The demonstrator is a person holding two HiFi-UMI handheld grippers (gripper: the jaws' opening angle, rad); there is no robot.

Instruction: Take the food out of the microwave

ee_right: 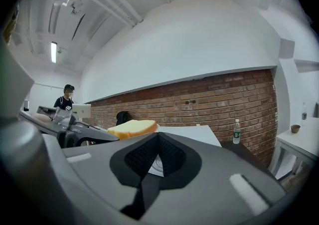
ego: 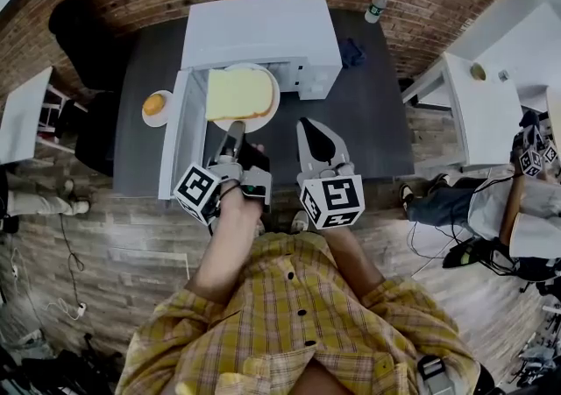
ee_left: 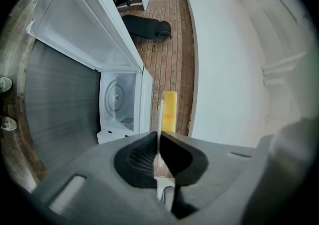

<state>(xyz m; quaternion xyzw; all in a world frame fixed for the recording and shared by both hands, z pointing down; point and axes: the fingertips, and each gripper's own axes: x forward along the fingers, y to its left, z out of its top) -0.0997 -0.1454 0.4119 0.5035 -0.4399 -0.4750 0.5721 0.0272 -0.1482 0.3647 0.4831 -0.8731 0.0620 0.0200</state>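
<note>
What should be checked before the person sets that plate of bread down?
1. Grip: left gripper is shut on the rim of the plate. Ok.
2. Load: bread lies flat on the plate. Ok.
3. Microwave emptied: only the turntable shows inside. Ok.
4. Spare gripper: right gripper is shut with nothing in it, and is off the plate. Ok.
5. Landing spot: table is bare to the right of the microwave. Ok.
6. Door closed: it stands open. Not ok.
</note>
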